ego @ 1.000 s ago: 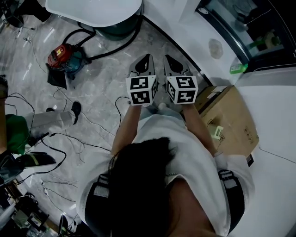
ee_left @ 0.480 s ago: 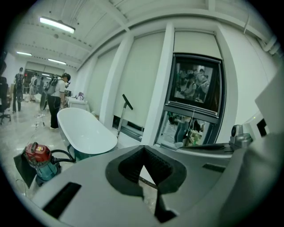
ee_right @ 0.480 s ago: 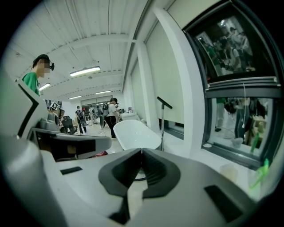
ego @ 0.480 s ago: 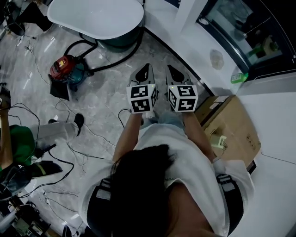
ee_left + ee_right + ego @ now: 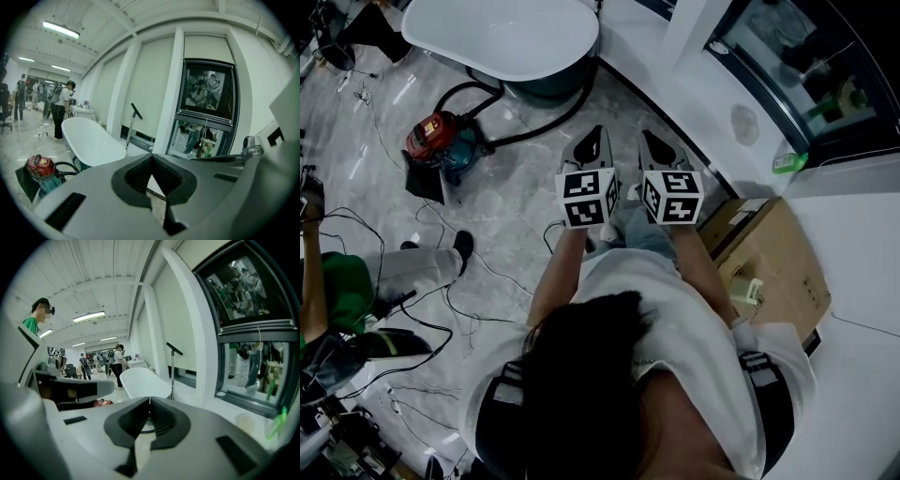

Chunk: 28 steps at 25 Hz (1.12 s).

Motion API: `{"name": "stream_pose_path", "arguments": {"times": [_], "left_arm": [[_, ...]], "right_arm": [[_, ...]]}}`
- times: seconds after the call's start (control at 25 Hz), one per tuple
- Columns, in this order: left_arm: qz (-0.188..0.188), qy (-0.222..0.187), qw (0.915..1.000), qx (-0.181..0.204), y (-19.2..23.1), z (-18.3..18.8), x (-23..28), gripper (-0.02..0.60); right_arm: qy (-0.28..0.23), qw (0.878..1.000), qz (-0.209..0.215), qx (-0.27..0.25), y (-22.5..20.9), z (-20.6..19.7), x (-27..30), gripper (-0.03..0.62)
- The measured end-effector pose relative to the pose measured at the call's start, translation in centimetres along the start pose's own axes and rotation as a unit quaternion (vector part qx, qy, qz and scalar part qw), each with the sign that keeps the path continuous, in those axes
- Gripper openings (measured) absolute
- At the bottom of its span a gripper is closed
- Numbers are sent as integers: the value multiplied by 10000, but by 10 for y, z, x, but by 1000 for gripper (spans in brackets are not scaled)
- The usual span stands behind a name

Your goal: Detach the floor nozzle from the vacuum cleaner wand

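Reaching the wand looks like the step in hand, since neither gripper is on anything yet. To do it well, walk round the tub toward the wall and open both sets of jaws before arriving. Then let one gripper steady the wand above the joint while the other takes the nozzle, so the pull runs straight along the tube and does not bend it.

Head view: the left gripper (image 5: pixel 596 131) and right gripper (image 5: pixel 646 136) are held side by side in front of the person, pointing ahead over the floor. Their jaws are together and empty. The vacuum (image 5: pixel 441 142) sits well ahead to the left, its hose (image 5: pixel 534 112) curving away under the tub (image 5: pixel 502 33). No wand or nozzle can be made out here.

Left gripper view: the jaws meet at their tips with nothing between them. Beyond them a thin pole (image 5: pixel 131 126) with an angled black top stands upright by the wall, just past the tub; it is likely the wand. It is well apart from the jaws, slightly left of their line. Its foot, where the nozzle would be, is hidden behind the tub.

Right gripper view: the jaws are pressed together, empty. The pole (image 5: pixel 172 373) stands far off, just right of their line, with its foot too small to read.
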<state>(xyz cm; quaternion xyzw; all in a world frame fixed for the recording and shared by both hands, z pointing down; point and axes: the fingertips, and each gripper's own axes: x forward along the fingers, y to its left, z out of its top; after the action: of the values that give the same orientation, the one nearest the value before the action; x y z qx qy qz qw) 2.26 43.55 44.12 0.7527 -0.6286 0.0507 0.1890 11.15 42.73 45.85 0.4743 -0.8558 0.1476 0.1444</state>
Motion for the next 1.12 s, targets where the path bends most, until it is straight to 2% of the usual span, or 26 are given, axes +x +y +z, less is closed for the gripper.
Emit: {"name": "stream_pose_path", "arguments": {"times": [0.44, 1.12], "left_arm": [[83, -26, 10000, 1, 10, 9, 28, 0], [309, 60, 9995, -62, 27, 44, 114, 0]], "right_arm": [[8, 10000, 59, 12, -17, 10, 29, 15], [105, 9995, 299, -37, -63, 53, 111, 15]]}}
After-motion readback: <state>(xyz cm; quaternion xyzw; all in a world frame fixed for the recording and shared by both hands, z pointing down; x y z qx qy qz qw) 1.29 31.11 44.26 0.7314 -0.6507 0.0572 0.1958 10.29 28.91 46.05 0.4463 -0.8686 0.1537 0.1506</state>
